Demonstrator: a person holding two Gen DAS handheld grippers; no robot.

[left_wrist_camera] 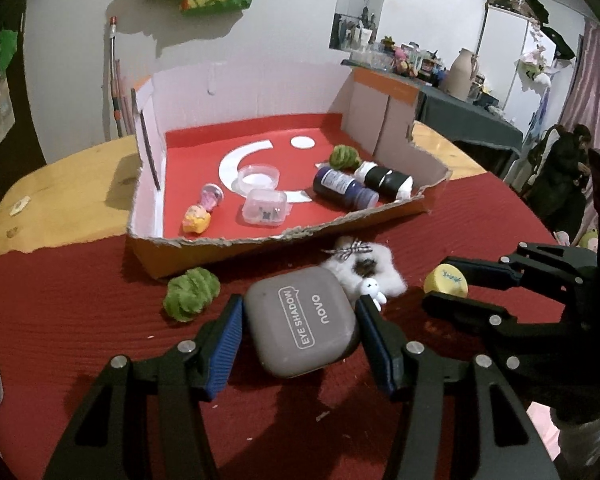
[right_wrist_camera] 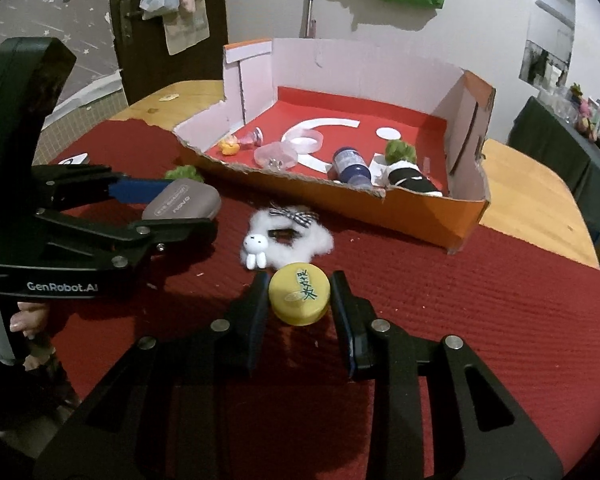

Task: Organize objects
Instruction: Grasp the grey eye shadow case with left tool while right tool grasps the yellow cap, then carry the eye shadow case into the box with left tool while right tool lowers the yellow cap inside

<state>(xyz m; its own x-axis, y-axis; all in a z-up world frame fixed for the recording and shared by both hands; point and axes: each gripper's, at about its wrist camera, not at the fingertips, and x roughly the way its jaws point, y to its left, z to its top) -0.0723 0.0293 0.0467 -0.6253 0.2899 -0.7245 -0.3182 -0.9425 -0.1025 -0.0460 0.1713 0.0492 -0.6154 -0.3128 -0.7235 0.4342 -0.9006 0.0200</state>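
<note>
Several small items already lie in the shallow red-lined cardboard tray (left_wrist_camera: 396, 140) at twelve o'clock. The left gripper (left_wrist_camera: 300, 320) clamps the grey eye-shadow case (left_wrist_camera: 300, 324); the right gripper (right_wrist_camera: 300, 296) pinches the yellow round cap (right_wrist_camera: 299, 298). Left on the red cloth: the white fluffy bunny clip (right_wrist_camera: 288, 240) and, at ten o'clock, the green fuzzy ball (left_wrist_camera: 190, 294).

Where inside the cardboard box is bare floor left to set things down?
Free: the back of the cardboard box, behind the clear round tub and around the white dot. Crowded: the front, from the yellow toy to the two bottles.
</note>
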